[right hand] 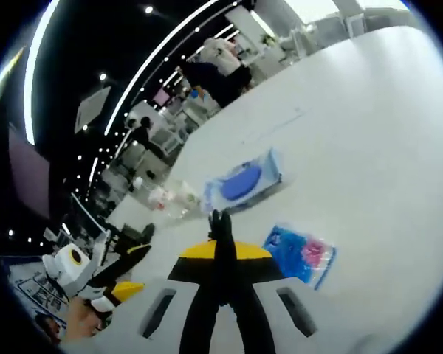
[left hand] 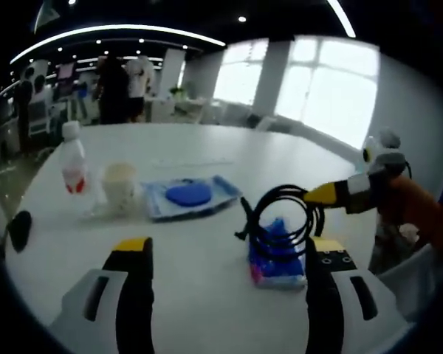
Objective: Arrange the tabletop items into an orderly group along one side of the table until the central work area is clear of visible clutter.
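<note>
cable: black coil (left hand: pixel 284 214), clamped in my right gripper (right hand: pixel 220 243), held up over blue packet (left hand: pixel 277 258)
right jaws: clenched on cable, end pokes out past tips
left gripper (left hand: pixel 225 276): jaws released, apart, nothing between
key relation: cable just right of my left jaws, nearer right hand
pouch (left hand: pixel 188 195): flat on bench (left hand: pixel 207 302), ahead-left; long axis across view
cup (left hand: pixel 120 184), bottle (left hand: pixel 74 166): left of pouch, close together

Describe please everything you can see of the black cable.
The black cable is a thin, rubbery-looking cord wound into a loose coil of several loops. The right gripper holds it, lifted above the white table, just over a blue and pink packet. One plug end sticks out to the left. In the right gripper view, the cable runs between the closed jaws.
</note>
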Demonstrator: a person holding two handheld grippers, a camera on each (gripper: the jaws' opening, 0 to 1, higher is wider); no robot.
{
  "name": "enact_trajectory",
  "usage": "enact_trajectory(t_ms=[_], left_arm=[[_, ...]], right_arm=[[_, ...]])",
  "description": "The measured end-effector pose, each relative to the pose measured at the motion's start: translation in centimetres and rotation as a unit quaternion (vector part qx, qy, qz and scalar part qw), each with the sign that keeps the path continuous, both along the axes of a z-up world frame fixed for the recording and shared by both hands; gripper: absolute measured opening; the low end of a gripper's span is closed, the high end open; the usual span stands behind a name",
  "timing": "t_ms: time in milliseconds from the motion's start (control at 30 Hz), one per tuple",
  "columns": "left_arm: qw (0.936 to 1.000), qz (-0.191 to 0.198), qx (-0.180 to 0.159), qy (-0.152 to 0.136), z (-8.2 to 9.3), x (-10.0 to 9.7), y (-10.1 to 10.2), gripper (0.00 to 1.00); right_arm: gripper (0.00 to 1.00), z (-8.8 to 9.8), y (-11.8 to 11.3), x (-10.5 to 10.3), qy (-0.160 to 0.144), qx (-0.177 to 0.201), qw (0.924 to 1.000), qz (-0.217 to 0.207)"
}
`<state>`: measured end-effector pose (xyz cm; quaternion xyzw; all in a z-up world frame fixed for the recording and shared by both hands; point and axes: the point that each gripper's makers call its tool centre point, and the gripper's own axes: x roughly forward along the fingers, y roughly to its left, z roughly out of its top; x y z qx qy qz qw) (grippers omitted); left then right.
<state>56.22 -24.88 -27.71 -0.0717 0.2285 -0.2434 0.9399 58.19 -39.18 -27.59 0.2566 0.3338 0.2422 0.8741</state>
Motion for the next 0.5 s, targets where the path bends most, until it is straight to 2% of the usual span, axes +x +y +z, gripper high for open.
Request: enact_trajectory(t_ms=[300,500], left_arm=[[0.9999,-0.006,-0.01,0.001,0.1,-0.1,-0.4,0.77],[0.9999,-0.002,-0.015,-0.008,0.5,0.1,-0.2,0.73]], right_arm=[[0.04,2.3,2.2,-1.1,-0.021,0.044,0.9979,0.043],[0.04,3.1,3.7,-2.3,-0.034,0.045,0.9952,0.08]])
